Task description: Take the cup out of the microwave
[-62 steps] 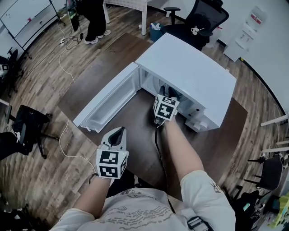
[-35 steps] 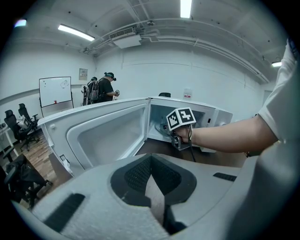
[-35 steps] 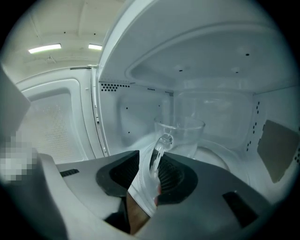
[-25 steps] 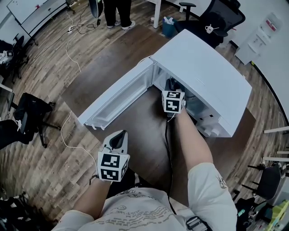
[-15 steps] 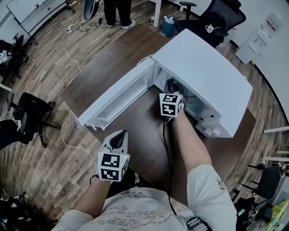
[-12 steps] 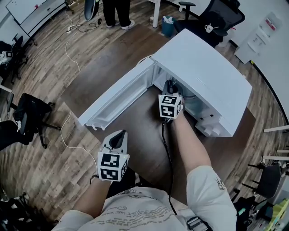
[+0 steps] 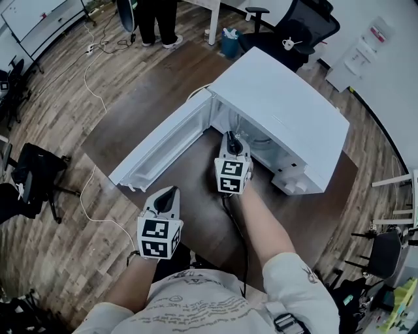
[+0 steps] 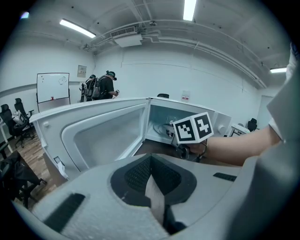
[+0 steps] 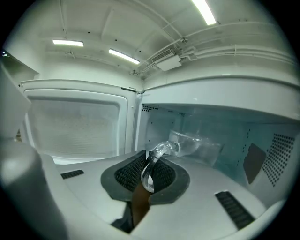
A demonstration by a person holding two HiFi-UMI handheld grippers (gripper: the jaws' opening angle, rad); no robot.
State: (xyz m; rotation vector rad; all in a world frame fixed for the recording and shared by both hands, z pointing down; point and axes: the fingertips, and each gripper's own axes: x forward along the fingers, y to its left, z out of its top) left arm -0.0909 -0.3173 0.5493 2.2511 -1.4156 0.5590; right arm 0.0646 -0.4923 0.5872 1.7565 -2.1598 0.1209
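Note:
A clear glass cup (image 9: 194,145) hangs in front of the open microwave (image 7: 281,111) cavity. My right gripper (image 9: 149,171) is shut on its curved handle (image 9: 154,159), with the cup body just beyond the fingertips. In the head view that gripper (image 7: 230,137) sits at the cavity's mouth above the brown table (image 7: 196,196), and the cup itself is hidden behind it. My left gripper (image 7: 168,194) is shut on nothing near the table's front edge and points at the open door (image 7: 163,153). The left gripper view shows its own shut jaws and the right gripper's marker cube (image 8: 192,129).
The microwave door swings out to the left across the table. A cable (image 7: 232,222) trails along my right arm. Office chairs (image 7: 287,29) stand behind the table, another chair (image 7: 29,176) at the left, and a person (image 7: 147,19) stands far back.
My right gripper has drawn back out of the microwave cavity toward me and risen a little, bringing the cup with it. The left gripper has stayed where it was.

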